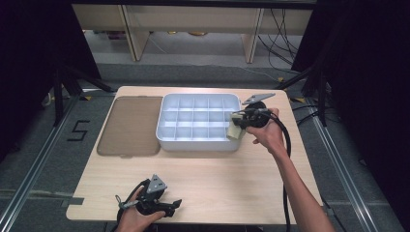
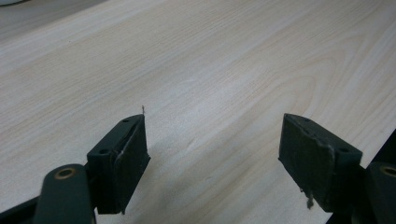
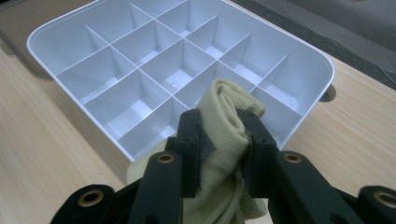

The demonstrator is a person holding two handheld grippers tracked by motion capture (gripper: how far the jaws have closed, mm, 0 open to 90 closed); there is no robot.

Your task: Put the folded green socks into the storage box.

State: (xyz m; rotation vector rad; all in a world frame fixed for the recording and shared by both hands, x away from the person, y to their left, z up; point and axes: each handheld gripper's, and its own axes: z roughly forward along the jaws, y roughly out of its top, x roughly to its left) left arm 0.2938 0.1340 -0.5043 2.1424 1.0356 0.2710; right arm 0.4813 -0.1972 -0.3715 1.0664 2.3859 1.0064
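Pale wood desk (image 1: 208,179) carries everything here, and towards its far edge sits the white compartment tray (image 1: 167,108), a grid of empty cells, with a brownish translucent lid (image 1: 130,125) flat beside it near the far left corner. Over at the tray's right end, the right tool (image 3: 222,135) has its jaws pinched narrow on a folded pale-yellow cloth (image 3: 224,121), bunched up and hanging just above the tray's rim. That cloth looks soft, light and floppy, so I'd say a grip across the thick fold is the safe spot; a loose edge would slip or unroll. Down by the near edge, the left tool (image 2: 212,149) hovers with jaws wide, nothing between them.
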